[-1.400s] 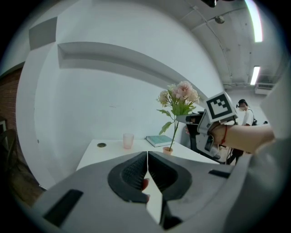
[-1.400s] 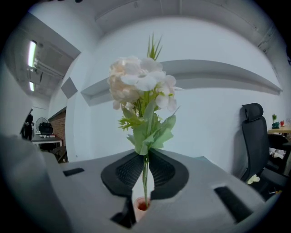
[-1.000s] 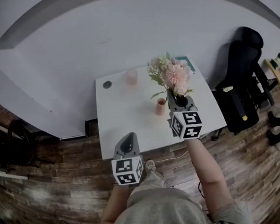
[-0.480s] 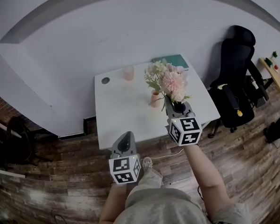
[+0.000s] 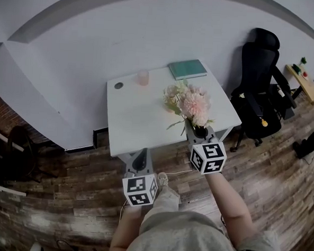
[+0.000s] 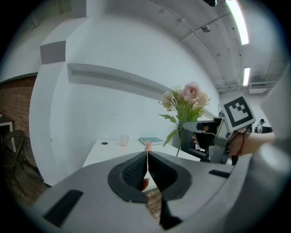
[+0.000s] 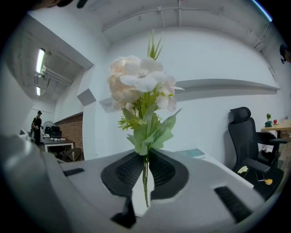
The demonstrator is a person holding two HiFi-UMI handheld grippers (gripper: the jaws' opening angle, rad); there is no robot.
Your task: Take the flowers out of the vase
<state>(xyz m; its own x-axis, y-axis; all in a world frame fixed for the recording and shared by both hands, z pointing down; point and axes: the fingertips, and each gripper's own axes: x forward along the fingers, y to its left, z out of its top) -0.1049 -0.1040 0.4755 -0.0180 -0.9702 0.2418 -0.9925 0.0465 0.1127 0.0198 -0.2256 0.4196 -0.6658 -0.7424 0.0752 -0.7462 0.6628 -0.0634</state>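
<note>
A bunch of pale pink and white flowers (image 5: 187, 102) with green leaves stands upright in my right gripper (image 5: 191, 128), which is shut on the stems (image 7: 145, 175) at the white table's (image 5: 130, 126) front edge. The blossoms (image 7: 136, 84) rise above the jaws in the right gripper view. A small pink vase (image 6: 148, 145) stands on the table beyond my left gripper (image 6: 147, 157); the head view does not show it. My left gripper (image 5: 140, 154) is shut and holds nothing, low in front of the table. The flowers (image 6: 185, 98) and right gripper (image 6: 202, 128) appear to its right.
On the table's far side are a pink cup (image 5: 143, 77), a dark round object (image 5: 118, 85) and a green book (image 5: 188, 69). A black office chair (image 5: 261, 65) stands right of the table. Wooden floor (image 5: 68, 180) lies around me.
Both grippers have drawn back from the table toward me. The flowers came along in the right gripper, away from the vase to the table's front edge.
</note>
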